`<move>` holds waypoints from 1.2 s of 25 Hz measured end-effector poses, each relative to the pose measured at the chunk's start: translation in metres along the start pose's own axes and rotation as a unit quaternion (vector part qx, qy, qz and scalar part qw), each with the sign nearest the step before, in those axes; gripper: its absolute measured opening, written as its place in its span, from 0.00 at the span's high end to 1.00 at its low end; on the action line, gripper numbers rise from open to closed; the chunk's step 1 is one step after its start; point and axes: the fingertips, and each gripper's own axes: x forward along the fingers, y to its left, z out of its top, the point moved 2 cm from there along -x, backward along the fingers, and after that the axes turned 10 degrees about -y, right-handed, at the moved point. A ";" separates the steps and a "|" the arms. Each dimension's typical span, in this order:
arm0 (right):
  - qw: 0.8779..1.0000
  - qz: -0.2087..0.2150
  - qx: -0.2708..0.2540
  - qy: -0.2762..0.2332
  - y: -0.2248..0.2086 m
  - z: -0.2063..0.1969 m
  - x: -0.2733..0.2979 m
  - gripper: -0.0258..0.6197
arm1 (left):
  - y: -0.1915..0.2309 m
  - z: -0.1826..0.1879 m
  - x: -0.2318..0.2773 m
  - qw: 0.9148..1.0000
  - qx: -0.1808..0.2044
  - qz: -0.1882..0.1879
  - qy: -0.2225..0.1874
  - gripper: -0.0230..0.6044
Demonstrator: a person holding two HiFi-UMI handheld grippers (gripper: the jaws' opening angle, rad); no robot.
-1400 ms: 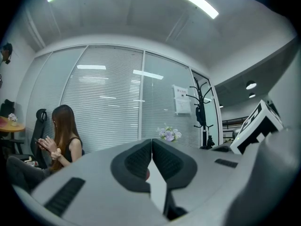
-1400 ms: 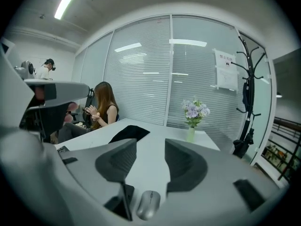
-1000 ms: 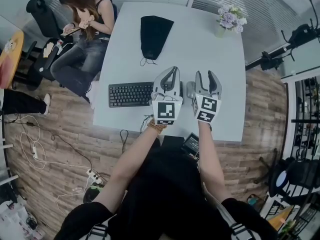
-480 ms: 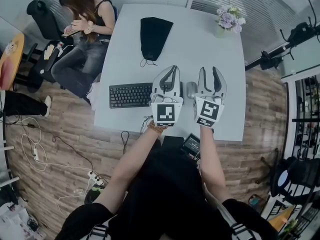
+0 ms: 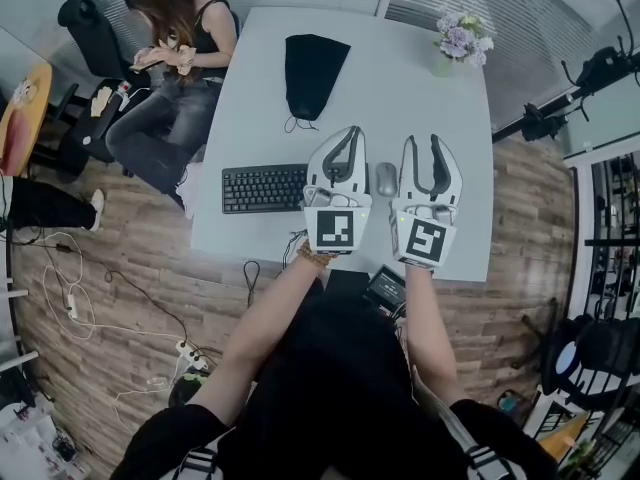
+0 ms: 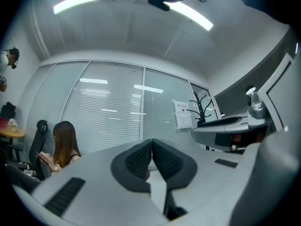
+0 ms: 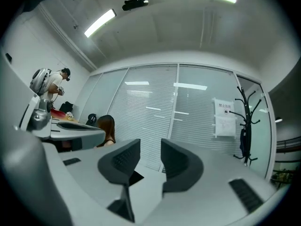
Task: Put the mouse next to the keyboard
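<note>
Mouse: The grey mouse [image 5: 386,179] lies on the white surface [image 5: 400,98] toward its near edge, in the strip between the two grippers. As far as the head view shows, neither touches it.
Keyboard: The black keyboard [image 5: 262,188] sits left of the mouse along the same near edge. Its right end is covered by the left gripper, so the gap to the mouse cannot be read.
Left gripper: The left gripper [image 5: 346,138] blocks the keyboard's right end from the head view. In its own view [image 6: 152,142] the jaws are pressed together with nothing gripped. A small reddish spot behind them is too blurred to name.
Right gripper: The right gripper [image 5: 424,144] is just right of the mouse. In its own view [image 7: 150,147] the jaws stand apart and are closing, with only bare surface in the gap.
Far edge: A black bag [image 5: 312,68] lies mid-edge, and a vase of flowers [image 5: 460,38] stands at the far right corner.
Bystander: A seated person [image 5: 175,58] is at the far left corner.
</note>
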 end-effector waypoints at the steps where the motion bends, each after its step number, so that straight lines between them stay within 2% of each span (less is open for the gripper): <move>1: 1.000 0.001 0.005 -0.009 0.001 0.004 0.000 0.75 | 0.000 0.004 0.000 1.000 0.003 -0.001 -0.009 0.94; 4: 1.000 -0.003 0.008 -0.024 0.001 0.014 -0.004 0.75 | -0.002 0.012 0.000 1.000 0.011 -0.003 -0.026 0.94; 9: 1.000 -0.011 0.001 -0.019 0.003 0.016 -0.011 0.77 | -0.003 0.015 -0.005 0.999 0.024 -0.009 -0.027 0.94; 12: 1.000 -0.005 0.002 -0.025 0.010 0.012 -0.014 0.77 | -0.002 0.014 -0.009 1.000 0.011 -0.002 -0.028 0.94; 15: 1.000 -0.016 0.006 -0.025 0.013 0.012 -0.016 0.79 | 0.000 0.015 -0.011 1.000 0.001 0.004 -0.029 0.94; 18: 0.999 -0.024 0.009 -0.020 0.014 0.008 -0.020 0.79 | 0.000 0.017 -0.013 0.999 0.031 -0.009 -0.022 0.94; 21: 0.999 -0.023 0.013 -0.024 0.017 0.004 -0.023 0.79 | -0.001 0.018 -0.015 0.999 0.023 -0.006 -0.028 0.94; 25: 0.999 -0.017 0.019 -0.029 0.023 0.001 -0.025 0.80 | -0.002 0.016 -0.018 0.999 0.037 -0.015 -0.017 0.94; 30: 0.999 -0.017 0.020 -0.026 0.025 -0.003 -0.028 0.84 | 0.001 0.017 -0.021 0.999 0.030 -0.007 -0.029 0.94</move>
